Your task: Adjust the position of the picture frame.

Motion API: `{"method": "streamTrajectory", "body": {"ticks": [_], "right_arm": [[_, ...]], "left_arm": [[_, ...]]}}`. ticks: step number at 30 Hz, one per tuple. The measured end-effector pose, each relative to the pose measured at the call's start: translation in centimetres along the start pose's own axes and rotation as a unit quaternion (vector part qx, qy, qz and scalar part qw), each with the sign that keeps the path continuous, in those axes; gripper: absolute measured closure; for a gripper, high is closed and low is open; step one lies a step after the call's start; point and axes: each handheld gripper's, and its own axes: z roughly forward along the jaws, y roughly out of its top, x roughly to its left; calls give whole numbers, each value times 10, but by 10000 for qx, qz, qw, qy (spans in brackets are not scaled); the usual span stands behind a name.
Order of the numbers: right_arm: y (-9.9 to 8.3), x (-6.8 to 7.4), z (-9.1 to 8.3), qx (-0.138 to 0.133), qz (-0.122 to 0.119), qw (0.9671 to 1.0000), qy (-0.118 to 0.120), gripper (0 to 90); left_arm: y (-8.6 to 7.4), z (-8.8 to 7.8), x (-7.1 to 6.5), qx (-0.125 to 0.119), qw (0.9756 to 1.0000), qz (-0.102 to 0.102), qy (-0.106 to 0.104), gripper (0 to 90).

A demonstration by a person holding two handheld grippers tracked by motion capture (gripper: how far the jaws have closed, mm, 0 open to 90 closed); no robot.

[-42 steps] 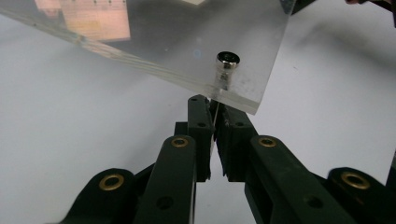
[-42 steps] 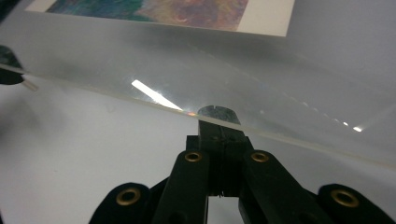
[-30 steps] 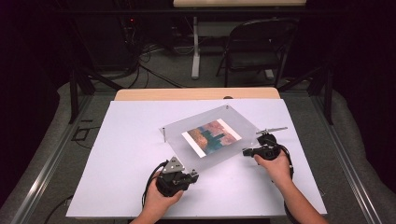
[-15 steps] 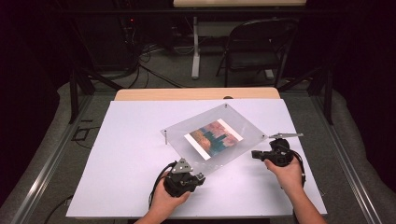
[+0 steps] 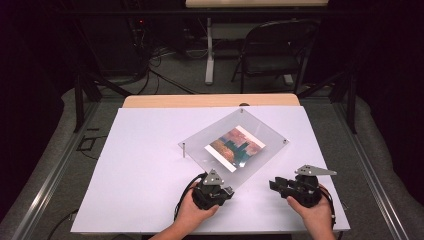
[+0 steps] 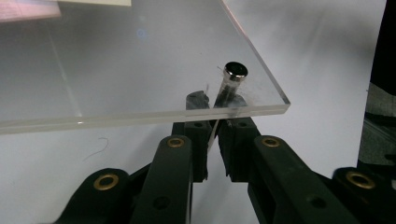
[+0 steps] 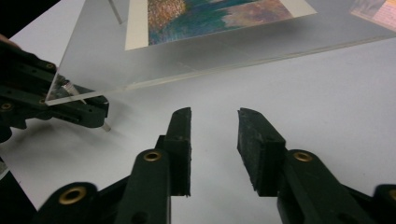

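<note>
Nearest the person, the left gripper sits at the near corner of the clear acrylic frame, its jaws pinched in on the metal standoff pin that passes down through that corner; in the left gripper view the pin's dark round cap stands just above the panel's top face, tilted, with the panel's near edge running straight across in front of the jaw tips; the left hand wraps the gripper from below. Off to the right, the right gripper rests in the right hand with its jaws parted to a moderate gap and nothing between them; it points leftwards over bare white table, well apart from the panel's near right edge; the right gripper view puts open tabletop between its jaw tips and that edge, with the left gripper beneath the corner at far left. Further out, the frame lies skewed to the table's edges, holding a print of orange and teal; another pin stands at its left corner, a small fastener at the right; wide clear table spreads left of it. Beyond the table stands a folding chair on the floor.
</note>
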Motion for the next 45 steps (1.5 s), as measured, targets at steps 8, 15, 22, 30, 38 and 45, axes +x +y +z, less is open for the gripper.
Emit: {"method": "streamTrajectory", "body": {"ticks": [8,15,22,30,38,45], "right_arm": [[-4,5,-2,-306,-312,9990,-96,523],[-6,8,7,-220,-336,9992,-21,434],[-3,14,8,-254,-432,9987,-60,409],[-4,26,7,-154,-536,9984,71,430],[-5,29,5,-340,-551,9979,69,427],[-8,22,7,-303,-348,9988,163,469]], "left_arm": [[-4,-27,8,-57,9999,75,-42,542],[-17,-67,32,-368,9988,-195,272,384],[-30,-96,58,-602,9935,-253,937,347],[-37,-103,88,-710,9863,-497,1403,385],[-39,-98,117,-746,9790,-954,1642,423],[-33,-89,136,-812,9755,-959,1807,509]]}}
